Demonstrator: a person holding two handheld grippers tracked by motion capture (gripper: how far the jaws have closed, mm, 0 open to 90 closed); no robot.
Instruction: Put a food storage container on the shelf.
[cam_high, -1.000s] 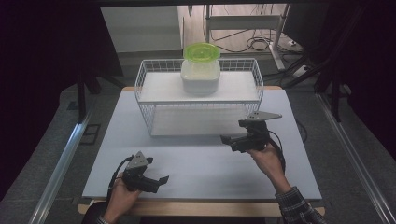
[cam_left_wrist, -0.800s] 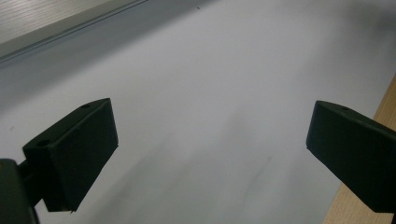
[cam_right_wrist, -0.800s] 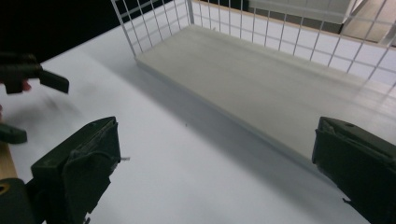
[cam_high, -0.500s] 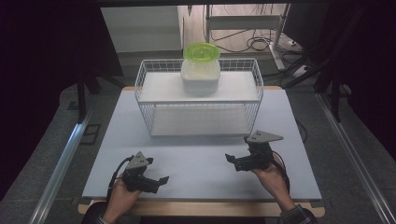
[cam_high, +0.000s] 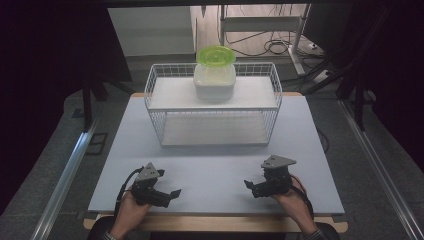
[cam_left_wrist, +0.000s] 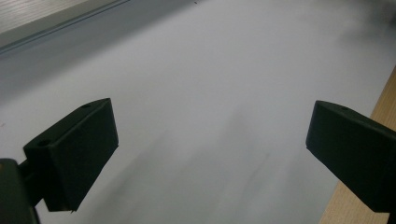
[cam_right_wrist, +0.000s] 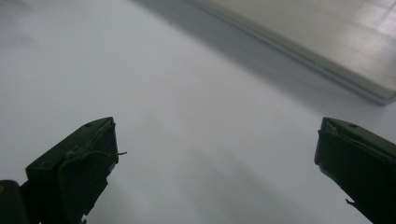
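High view, both grippers apparently empty, left gripper (cam_high: 172, 194), right gripper (cam_high: 248, 186)

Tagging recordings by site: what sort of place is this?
Probably a lab or data-collection workspace, not a home: a bare white table with one wire basket holding a green-lidded container, loose cables on the floor behind, and metal rails alongside.

Light falls from above onto the pale table (cam_high: 210, 170), which glows evenly while the room around it sinks into near black. The wire basket (cam_high: 272, 107) throws a soft shadow toward the near edge. Both gripper views are dim and greyish (their jaws soft-edged, slightly blurred), with faint smeared shadows on the tabletop.
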